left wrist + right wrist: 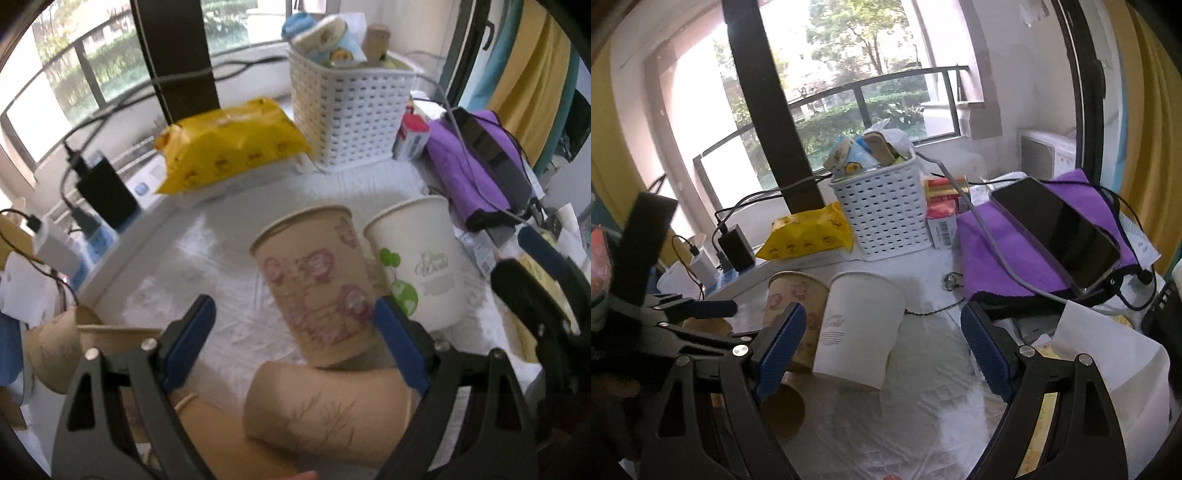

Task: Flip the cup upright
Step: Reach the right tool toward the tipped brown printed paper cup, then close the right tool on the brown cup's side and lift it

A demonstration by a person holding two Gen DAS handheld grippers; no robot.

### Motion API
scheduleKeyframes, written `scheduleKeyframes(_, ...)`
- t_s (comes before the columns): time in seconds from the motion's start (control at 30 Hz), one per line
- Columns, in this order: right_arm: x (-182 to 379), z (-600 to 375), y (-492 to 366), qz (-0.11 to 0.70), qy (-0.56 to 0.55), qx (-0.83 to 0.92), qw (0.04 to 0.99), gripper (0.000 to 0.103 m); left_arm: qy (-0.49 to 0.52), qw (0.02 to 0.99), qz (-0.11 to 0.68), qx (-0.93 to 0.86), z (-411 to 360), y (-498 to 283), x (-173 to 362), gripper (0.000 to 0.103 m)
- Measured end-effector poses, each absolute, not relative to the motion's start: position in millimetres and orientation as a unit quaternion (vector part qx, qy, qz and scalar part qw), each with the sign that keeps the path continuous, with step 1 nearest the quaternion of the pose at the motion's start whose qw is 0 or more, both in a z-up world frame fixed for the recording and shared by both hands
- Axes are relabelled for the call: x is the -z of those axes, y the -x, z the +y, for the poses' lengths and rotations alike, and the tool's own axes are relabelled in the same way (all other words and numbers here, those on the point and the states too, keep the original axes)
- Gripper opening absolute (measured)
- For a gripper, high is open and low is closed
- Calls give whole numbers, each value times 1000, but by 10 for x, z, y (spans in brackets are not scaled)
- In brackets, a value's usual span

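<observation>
Fingers on both grippers are spread wide, nothing held. A tan paper cup with a twig print [332, 417] is lying sideways on the desk, just under the left gripper [295, 347]. It should be pinched mid-wall and tipped up gently, since the pink-printed brown paper cup [314, 280] and the white paper cup with green leaves [417, 258] are crowded right behind.

Counted across a cluttered white tabletop: two upright paper cups, one tan with pink cartoon print [314, 284] and one white with a green leaf logo [417, 258]; three plain brown paper cups lying on their sides [325, 413]; one white perforated plastic basket [347, 110]; one yellow crinkled snack bag [229, 140]; one purple folded cloth [1015, 243]; one black-screened phone [1056, 229].
</observation>
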State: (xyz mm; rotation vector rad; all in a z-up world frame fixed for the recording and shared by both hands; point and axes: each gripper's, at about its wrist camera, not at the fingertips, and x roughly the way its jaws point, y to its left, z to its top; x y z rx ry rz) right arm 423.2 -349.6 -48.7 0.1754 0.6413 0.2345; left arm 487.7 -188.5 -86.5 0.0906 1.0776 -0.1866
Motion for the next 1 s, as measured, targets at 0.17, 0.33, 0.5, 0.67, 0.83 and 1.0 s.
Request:
scheduleKeyframes(0.17,498,-3556,-4227,314,-99,-110,938,88,-26,830,547,101,-1934,-5014,992,77)
scheduleKeyframes(0.33,481,-3578,-4210,310,-101,-104,940,88,-20,819,561,116,-1942,-5036,1081,58)
scheduleKeyframes(0.5,434,-3563,-4193,307,-97,-97,942,88,-18,827,547,129,-1940,-5020,1025,58)
scheduleKeyframes(0.67,324,-3551,-4152,300,-92,-93,945,88,-11,841,523,134,-1860,-4891,797,58)
scheduleKeyframes(0.83,107,-3474,-4008,281,-78,-95,952,88,-14,860,492,137,-1740,-4608,494,58)
scheduleKeyframes(1.0,-108,-3318,-3789,265,-67,-107,956,88,-13,882,451,135,-1534,-4207,181,58)
